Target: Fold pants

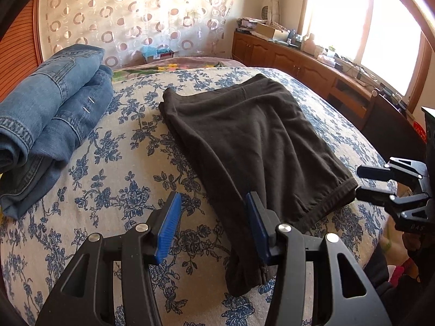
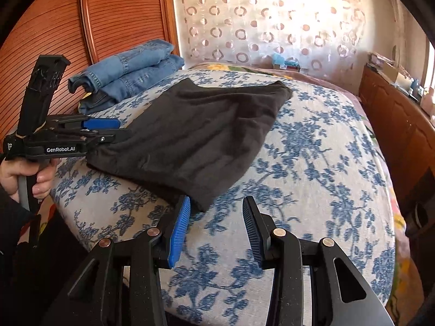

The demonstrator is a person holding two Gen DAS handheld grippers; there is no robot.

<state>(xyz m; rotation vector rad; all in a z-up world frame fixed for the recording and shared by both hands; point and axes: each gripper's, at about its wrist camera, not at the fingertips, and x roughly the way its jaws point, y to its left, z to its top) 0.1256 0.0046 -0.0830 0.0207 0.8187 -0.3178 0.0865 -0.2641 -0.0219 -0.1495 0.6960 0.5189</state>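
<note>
Dark brown pants (image 1: 250, 138) lie folded on the bed, waistband end near the front edge; they also show in the right wrist view (image 2: 195, 133). My left gripper (image 1: 213, 214) is open, its fingers straddling the pants' near left corner just above the bedspread. My right gripper (image 2: 216, 222) is open, just off the pants' near right corner, empty. In the left wrist view the right gripper (image 1: 361, 183) sits at the pants' right corner. In the right wrist view the left gripper (image 2: 119, 129) is at the pants' left edge.
A stack of folded blue jeans (image 1: 51, 116) lies at the far left of the bed (image 1: 114, 190), also visible in the right wrist view (image 2: 130, 70). A wooden cabinet (image 1: 299, 65) with clutter runs along the right wall under the window. A slatted wooden panel (image 2: 54, 27) stands behind.
</note>
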